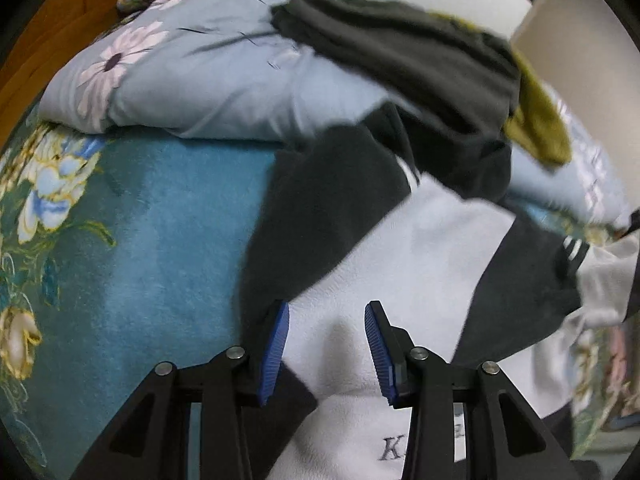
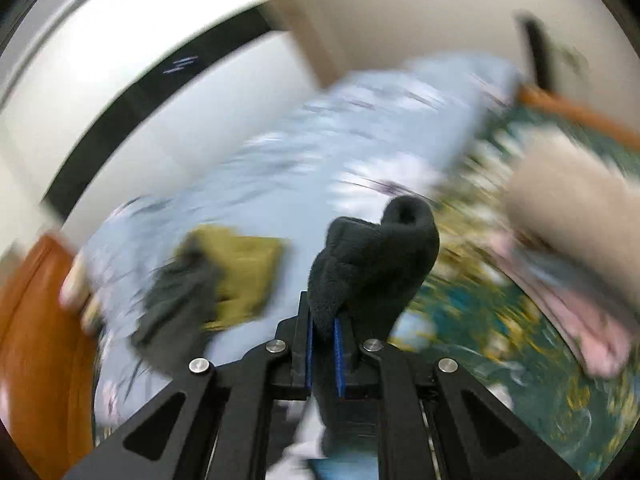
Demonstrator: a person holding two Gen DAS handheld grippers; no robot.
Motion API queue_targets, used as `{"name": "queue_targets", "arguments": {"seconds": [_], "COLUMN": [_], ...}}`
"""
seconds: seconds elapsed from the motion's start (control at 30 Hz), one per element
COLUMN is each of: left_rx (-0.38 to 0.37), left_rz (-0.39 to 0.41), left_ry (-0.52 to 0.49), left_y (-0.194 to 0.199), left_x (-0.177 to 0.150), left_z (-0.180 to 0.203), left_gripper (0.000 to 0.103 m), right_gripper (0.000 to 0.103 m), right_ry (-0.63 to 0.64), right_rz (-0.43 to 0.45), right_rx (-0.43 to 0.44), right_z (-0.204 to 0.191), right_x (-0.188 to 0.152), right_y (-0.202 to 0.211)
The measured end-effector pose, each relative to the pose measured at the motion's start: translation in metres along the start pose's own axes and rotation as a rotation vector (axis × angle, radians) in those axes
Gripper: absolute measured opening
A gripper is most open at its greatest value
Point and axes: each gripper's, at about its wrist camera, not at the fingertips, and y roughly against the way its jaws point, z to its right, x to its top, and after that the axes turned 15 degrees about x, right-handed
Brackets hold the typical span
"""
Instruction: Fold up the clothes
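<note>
A white fleece garment (image 1: 424,264) with dark grey sleeves (image 1: 316,216) lies spread on the teal floral bedspread (image 1: 160,240) in the left wrist view. My left gripper (image 1: 326,348) is open, its blue pads (image 1: 276,348) just above the white front, with embroidered letters below. My right gripper (image 2: 323,350) is shut on a dark grey fleece sleeve (image 2: 372,260) and holds it raised; that view is blurred by motion.
A light blue flowered quilt (image 1: 208,80) is bunched at the back, with a dark grey garment (image 1: 400,48) and an olive one (image 1: 540,128) on it. Pink and beige cloth (image 2: 580,320) lies right. Wooden bed frame (image 2: 36,340) at the left.
</note>
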Motion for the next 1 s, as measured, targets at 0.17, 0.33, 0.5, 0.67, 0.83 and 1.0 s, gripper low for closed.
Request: {"name": "queue_targets", "arguments": {"seconds": [0.17,0.33,0.5,0.67,0.83,1.0], "left_rx": [-0.017,-0.021,-0.108,-0.192,-0.342,-0.356], "left_rz": [0.053,0.064,0.006,-0.039,-0.065,-0.124], "left_ry": [0.083,0.214,0.3,0.321,0.301,0.222], "left_y": [0.026,0.035,0.024,0.015,0.009,-0.013], "left_x": [0.003,-0.001,-0.011,-0.012,-0.009,-0.006], "left_z": [-0.056,-0.116,-0.135,-0.126,-0.095,-0.051], "left_gripper": [0.043,0.043,0.044,0.048,0.056,0.061], "right_gripper": [0.008,0.008,0.009,0.017,0.035,0.04], "right_ry": [0.175,0.272,0.327,0.385,0.319,0.073], "right_rz": [-0.103,-0.371,-0.691,-0.824,-0.748,-0.613], "right_rx": [0.209,0.286,0.226,0.156,0.229,0.164], "right_z": [-0.132,-0.206,-0.223,-0.214,-0.195,-0.129], "right_x": [-0.043,-0.147,-0.268,-0.306,-0.268,-0.236], "right_y": [-0.047,-0.143,-0.217,-0.231,-0.184,-0.136]}}
